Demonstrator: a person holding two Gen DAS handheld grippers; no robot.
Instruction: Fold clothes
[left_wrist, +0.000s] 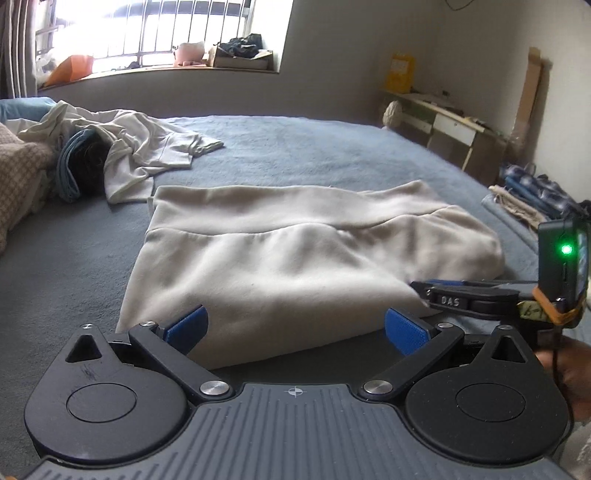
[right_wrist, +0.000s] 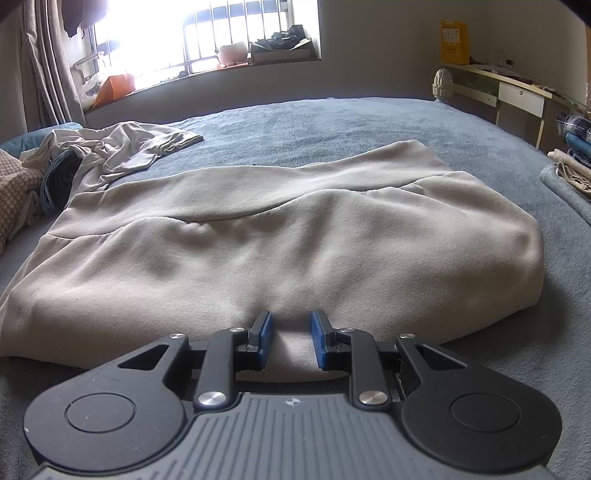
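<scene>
- Cream garment (right_wrist: 258, 236) lies mid-bed on the blue-grey bed cover (left_wrist: 332, 155), already doubled over; a fold edge runs left to right across its top, rounded bulk at the right end.
- Right tool (right_wrist: 291, 341) at the garment's near edge: jaws narrowed, blue pads (right_wrist: 266, 332) pinching a small tuck of the cream cloth between them. Judged a firm hold.
- Left tool (left_wrist: 295, 328) just short of the near edge: jaws wide apart, nothing between them, not touching the cloth.
- Step in hand, as I read it: a further fold of this piece, one corner secured, the other not yet taken.
- Next move calls for the left tool to close on the near edge toward the left end, level with the right, so the edge lifts evenly.
- Unfolded heap (left_wrist: 122, 147) lies far left; folded stack (right_wrist: 572, 147) far right.
</scene>
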